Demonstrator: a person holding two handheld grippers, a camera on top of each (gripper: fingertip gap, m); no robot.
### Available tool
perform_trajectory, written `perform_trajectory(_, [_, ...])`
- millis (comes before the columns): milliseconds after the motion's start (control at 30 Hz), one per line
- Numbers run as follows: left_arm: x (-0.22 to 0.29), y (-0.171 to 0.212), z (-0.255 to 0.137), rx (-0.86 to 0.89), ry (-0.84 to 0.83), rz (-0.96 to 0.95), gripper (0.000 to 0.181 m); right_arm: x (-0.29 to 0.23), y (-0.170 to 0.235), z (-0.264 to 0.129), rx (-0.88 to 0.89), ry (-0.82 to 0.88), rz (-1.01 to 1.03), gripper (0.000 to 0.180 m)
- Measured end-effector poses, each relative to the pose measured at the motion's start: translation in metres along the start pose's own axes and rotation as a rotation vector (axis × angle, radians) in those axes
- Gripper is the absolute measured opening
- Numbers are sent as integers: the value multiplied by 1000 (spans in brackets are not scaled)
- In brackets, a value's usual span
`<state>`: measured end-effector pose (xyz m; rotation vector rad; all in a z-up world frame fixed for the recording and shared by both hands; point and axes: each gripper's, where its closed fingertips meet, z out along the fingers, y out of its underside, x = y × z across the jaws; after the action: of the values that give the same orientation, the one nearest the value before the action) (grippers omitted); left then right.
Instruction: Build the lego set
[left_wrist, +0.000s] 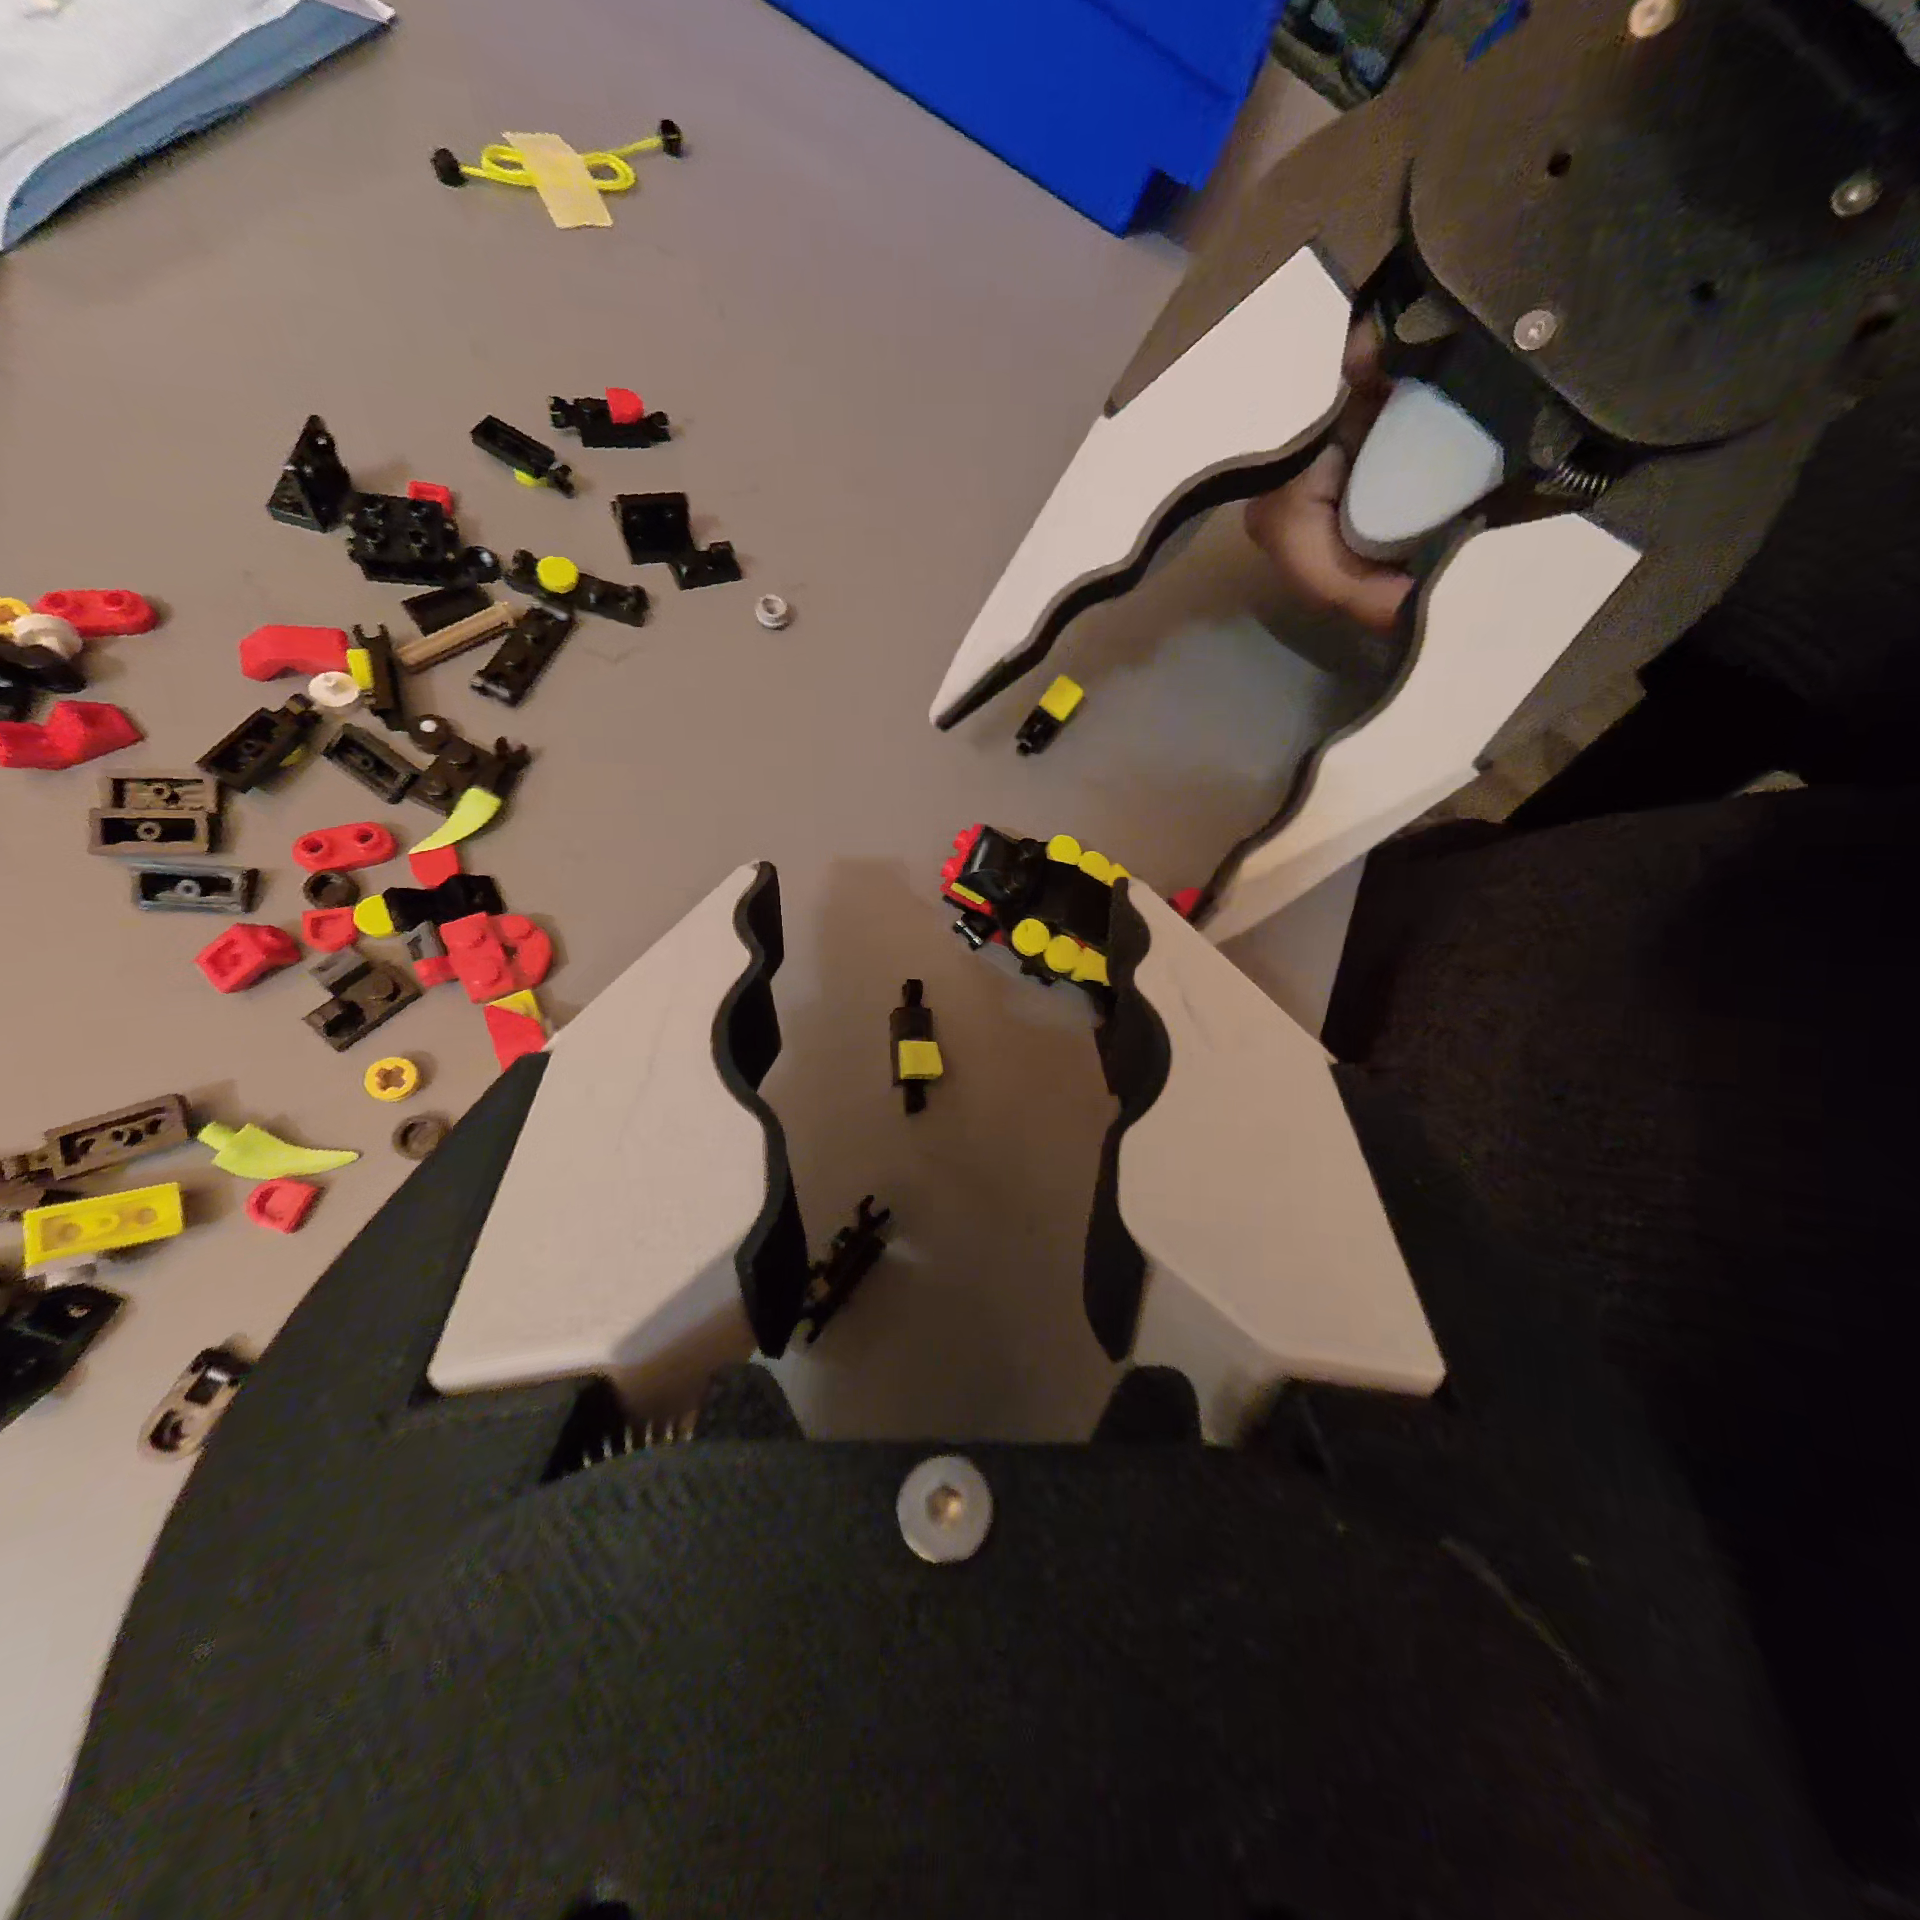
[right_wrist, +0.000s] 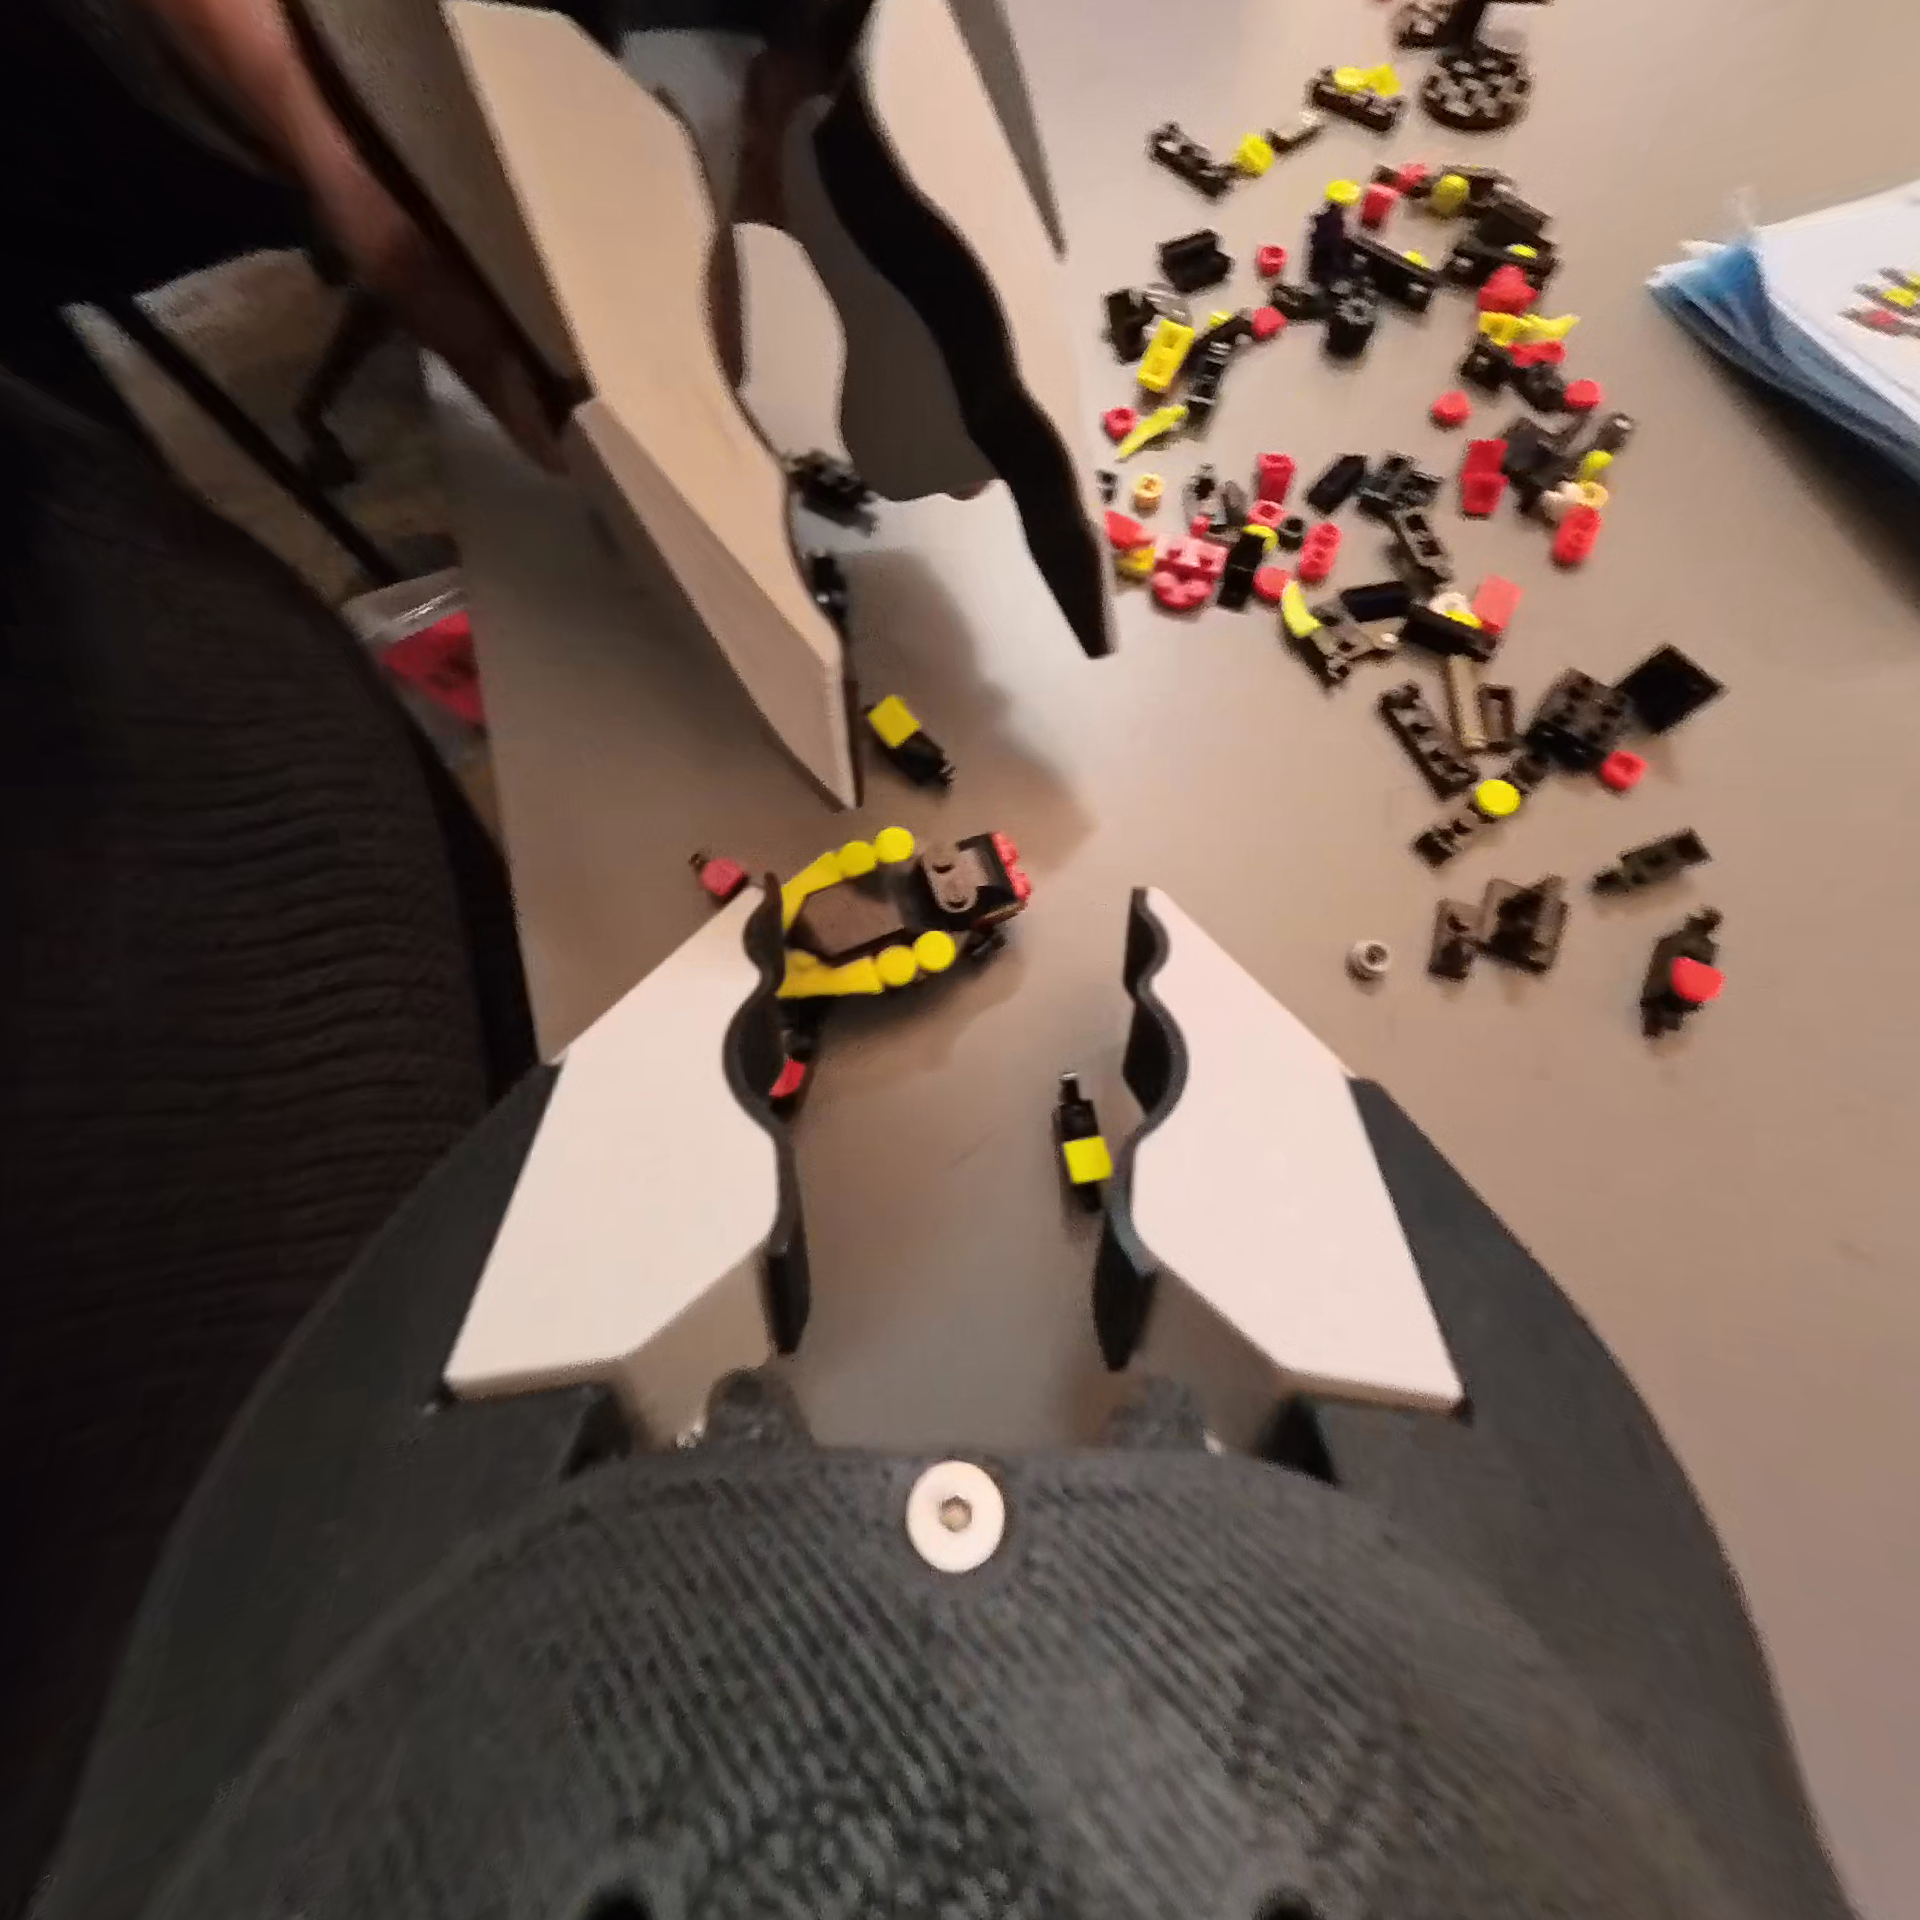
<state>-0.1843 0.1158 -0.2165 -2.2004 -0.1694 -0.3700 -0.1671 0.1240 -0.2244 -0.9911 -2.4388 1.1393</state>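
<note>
Sorting pile: loose red, black and yellow lego pieces (left_wrist: 343, 790) lie scattered on the grey table (left_wrist: 831, 364), well to the left of the left gripper, likely spread flat so each shape can be found.
Left gripper (left_wrist: 940, 904): jaws stand apart and empty, hovering low over the table with nothing between the pads.
Between its fingers: a small black-and-yellow piece (left_wrist: 912, 1047) lies on the table, and a thin black clip piece (left_wrist: 844, 1265) sits nearer the left finger's base; both seem set aside for the next steps.
Partial build (left_wrist: 1029, 914): the black, yellow and red assembly rests on the table just at the tip of the left gripper's right finger, in the space both grippers can reach.
Right gripper (right_wrist: 945, 914): jaws also apart and empty; the build (right_wrist: 894, 920) lies by its left fingertip.
Second yellow-topped piece (right_wrist: 1081, 1148): it lies just beside the right gripper's right finger.
Judgement: assembly looks early, with most pieces unused; the next pick probably needs a careful, narrow pinch.
</note>
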Motion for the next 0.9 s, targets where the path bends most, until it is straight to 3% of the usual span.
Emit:
perform_trajectory(67, [-4,0,-2,5,-15,-9,59,9,-3,-1,14,28,77,58])
perform_trajectory(200, [-4,-1,-4,14,-5,-31,57,8,-9,-4,70,-74,219,55])
perform_trajectory(333, [-2,0,-3,10,0,-30,57,19,-8,1,50,-19,203,41])
perform_trajectory(700, [-1,-2,-5,23,20,-53,57,2,1,13,5,-155,269,29])
perform_trajectory(900, [-1,-2,-4,24,25,-56,57,3,1,12,5,-151,246,22])
